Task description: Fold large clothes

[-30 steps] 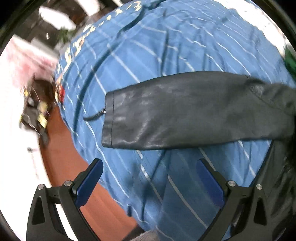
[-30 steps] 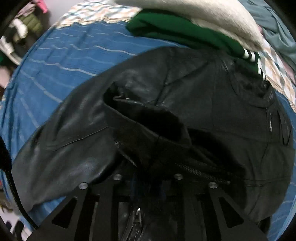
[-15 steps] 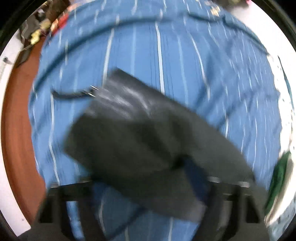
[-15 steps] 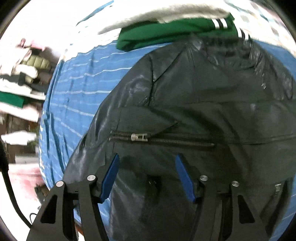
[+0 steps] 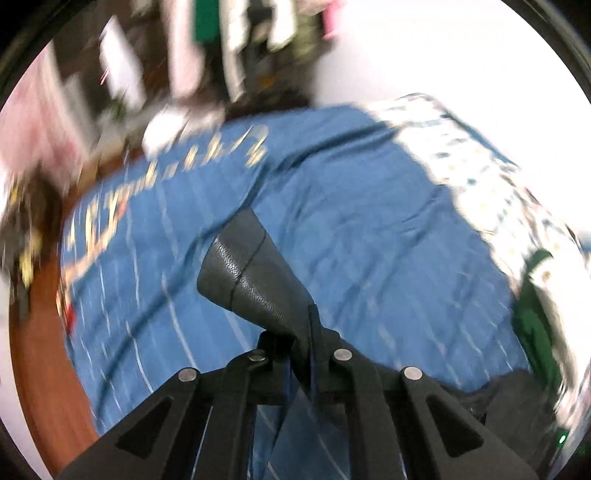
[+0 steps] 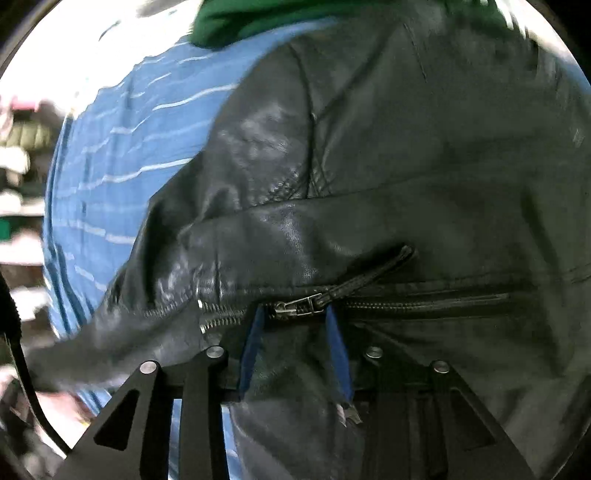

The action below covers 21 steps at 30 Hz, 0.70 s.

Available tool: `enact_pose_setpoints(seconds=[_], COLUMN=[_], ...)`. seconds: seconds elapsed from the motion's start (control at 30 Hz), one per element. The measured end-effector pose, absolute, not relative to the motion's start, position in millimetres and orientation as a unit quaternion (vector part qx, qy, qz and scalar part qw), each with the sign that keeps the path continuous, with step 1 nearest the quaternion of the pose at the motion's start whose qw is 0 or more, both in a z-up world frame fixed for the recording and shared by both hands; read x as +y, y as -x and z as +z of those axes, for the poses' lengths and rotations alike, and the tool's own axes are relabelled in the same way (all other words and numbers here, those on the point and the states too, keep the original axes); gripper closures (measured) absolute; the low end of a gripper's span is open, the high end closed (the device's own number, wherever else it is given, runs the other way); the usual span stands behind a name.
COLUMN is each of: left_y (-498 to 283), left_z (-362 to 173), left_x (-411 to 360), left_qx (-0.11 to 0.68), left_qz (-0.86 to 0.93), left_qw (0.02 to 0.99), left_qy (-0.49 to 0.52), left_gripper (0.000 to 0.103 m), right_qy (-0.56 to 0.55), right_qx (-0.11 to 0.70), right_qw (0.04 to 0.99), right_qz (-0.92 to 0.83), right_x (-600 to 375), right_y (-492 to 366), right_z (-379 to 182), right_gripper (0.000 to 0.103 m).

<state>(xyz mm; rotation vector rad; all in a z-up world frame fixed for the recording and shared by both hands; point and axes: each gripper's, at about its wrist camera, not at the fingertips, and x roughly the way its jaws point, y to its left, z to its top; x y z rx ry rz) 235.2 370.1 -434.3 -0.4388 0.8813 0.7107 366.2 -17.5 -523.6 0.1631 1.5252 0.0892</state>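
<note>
My left gripper (image 5: pixel 308 354) is clamped on the black leather jacket's sleeve (image 5: pixel 255 280); the cuff end sticks out straight ahead of the fingers and up-left, lifted off the blue striped bedspread (image 5: pixel 369 221). Sleeve long axis runs along the gripper's forward line, so the sleeve lies ahead of me and the jacket body is off to my lower right, only a dark edge of it showing there.

My right gripper (image 6: pixel 295 347) sits over the jacket body (image 6: pixel 406 166). The blue fingertips (image 6: pixel 253 343) stand a little apart with leather and the zipper pull (image 6: pixel 295 306) between them; no squeeze visible, so I read it as open, resting on or just above the leather. The zipper line (image 6: pixel 424 301) runs crosswise just ahead of the fingers.

Judgement: the sleeve fold-in is the step in hand. The left is the arm carrying it, and the move turns on swinging the sleeve toward my right, across the body where the right gripper sits. The right gripper itself may be in the way of the landing spot.

Around: a green garment (image 6: pixel 258 18) beyond the jacket's far edge, also at the far right in the left view, beside a patterned sheet (image 5: pixel 480 166). Blurred room clutter far ahead-left. Leather is stiff, so it may spring back.
</note>
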Motion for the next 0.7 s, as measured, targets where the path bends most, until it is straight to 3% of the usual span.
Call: enact_pose_setpoints(seconds=[0.03,0.07,0.17,0.33,0.7], left_y=[-244.3,-246.5,-255.6,-262.1,-289.2], left_z=[-421.9,-411.9,-385.5,-358.7,-349.5], left_x=[366.6,358.4,321.5,248.7,28.3], left_qx=[0.410,0.406,0.393,0.379,0.390], left_qz=[0.327,0.320,0.297,0.254,0.070], left_qw=[0.831,0.839,0.862,0.889,0.918], left_qy=[0.186,0.170,0.116,0.036,-0.029], left_gripper=[0.099,0.099,0.100,0.100,0.100], right_qy=[-0.038,-0.018,0.038,0.023,-0.111], right_qx=[0.679,0.671,0.649,0.645,0.652], right_qw=[0.733,0.741,0.760,0.763,0.747], right_qz=[0.022,0.010,-0.030,-0.043,-0.076], right_x=[-20.8,-23.5,-39.8,-75.6,-257.5], right_y=[-360.0,-355.4,-339.2,-329.4,-306.5], right_z=[-511.1,-503.4,-485.5,-482.4,-476.0], right_gripper=[0.025,0.021,0.021,0.021,0.020])
